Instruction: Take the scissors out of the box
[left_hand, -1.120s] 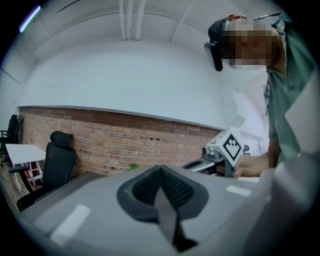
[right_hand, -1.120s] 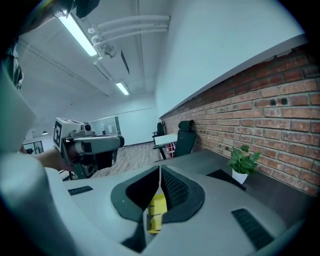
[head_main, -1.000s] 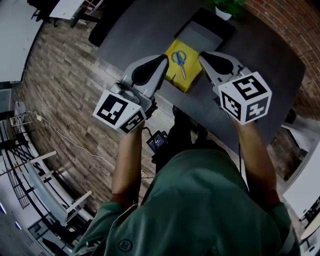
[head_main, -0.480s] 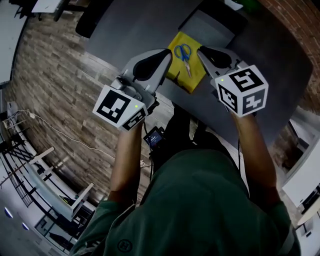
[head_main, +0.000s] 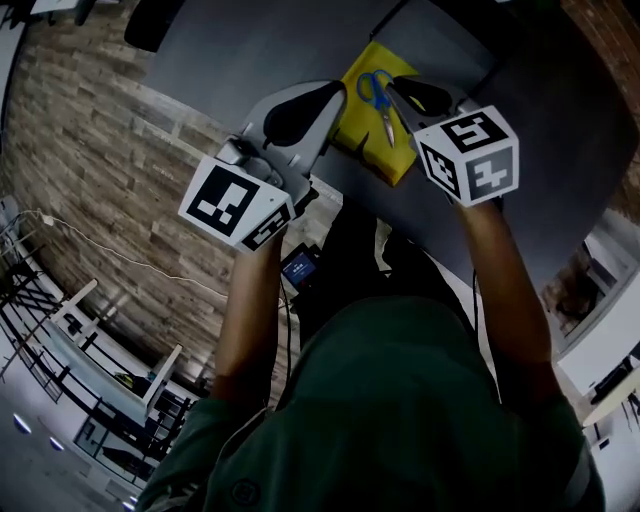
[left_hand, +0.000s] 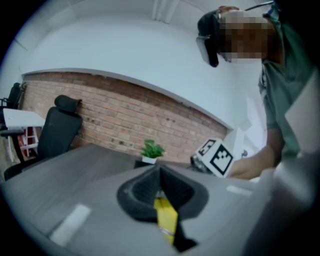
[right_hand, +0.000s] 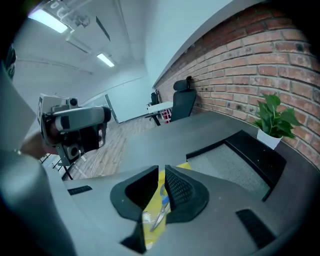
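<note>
The blue-handled scissors (head_main: 378, 95) are lying in the yellow box (head_main: 385, 150) at the table's (head_main: 250, 50) near edge. The left hand-held gripper (left_hand: 160, 172) is hovering beside it, pinched together and empty — the right hand-held gripper (right_hand: 161, 172) is hovering over the scissors, barely parted, gripping nothing.

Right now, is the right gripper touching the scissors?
Apart. Right gripper view: the scissors lie small and whole on the yellow box, far beyond the fingers.

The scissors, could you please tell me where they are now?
In the head view, the scissors lie on the yellow box at upper centre, right beside the right gripper.
</note>
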